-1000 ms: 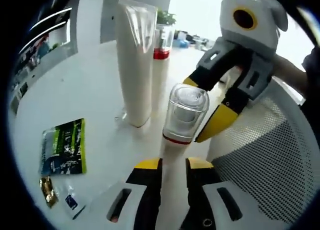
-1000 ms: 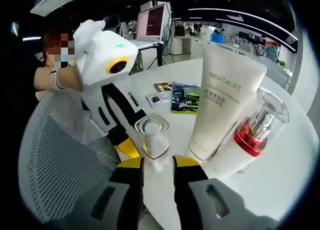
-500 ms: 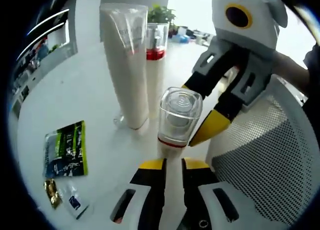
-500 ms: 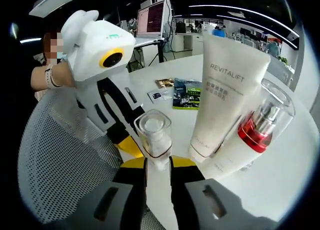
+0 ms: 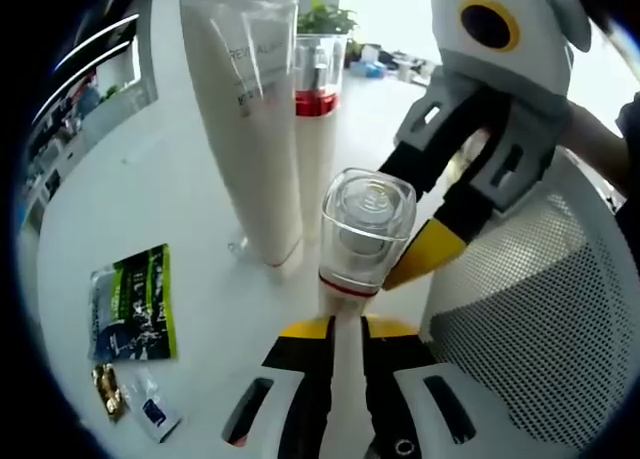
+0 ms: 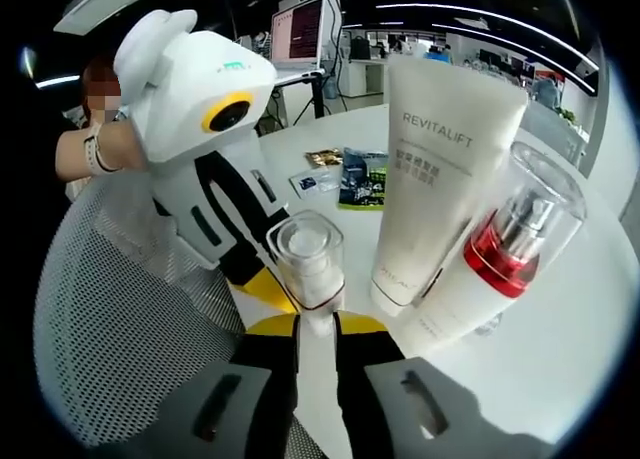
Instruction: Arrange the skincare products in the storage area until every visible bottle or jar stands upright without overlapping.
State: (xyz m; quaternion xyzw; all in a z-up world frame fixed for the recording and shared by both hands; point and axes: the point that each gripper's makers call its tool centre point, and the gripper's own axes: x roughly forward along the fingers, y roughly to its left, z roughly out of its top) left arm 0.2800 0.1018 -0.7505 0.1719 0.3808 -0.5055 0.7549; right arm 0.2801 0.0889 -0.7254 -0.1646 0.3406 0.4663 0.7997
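Left hand-held gripper [image 5: 338, 331]: my jaws pinch the white body of the small pump bottle [image 5: 362, 241] low down, below its red ring.
Right hand-held gripper [image 6: 316, 327]: its jaws are pressed on the same bottle from the opposite side; I see its yellow tip touching the bottle in the left gripper view.
Small pump bottle, axis: long axis runs along my jaws, clear cap pointing away from both cameras; I read it as about upright, though the views tilt with the hands.
Bottle position: at the near edge of the white desk [image 5: 150, 179], just beside the mesh chair back [image 5: 540, 299].
Next out: the white tube [image 5: 250, 129] marked REVITALIFT stands on its cap end, crimped end up.
Beside the tube: the taller red-collared pump bottle [image 6: 490, 269] is touching or nearly touching it, cap up.
Open room: bare desk lies left of the tube in the left gripper view.
Farther left: a green sachet [image 5: 128, 304] and two small packets [image 5: 130, 399] lie flat, well apart from the bottles.
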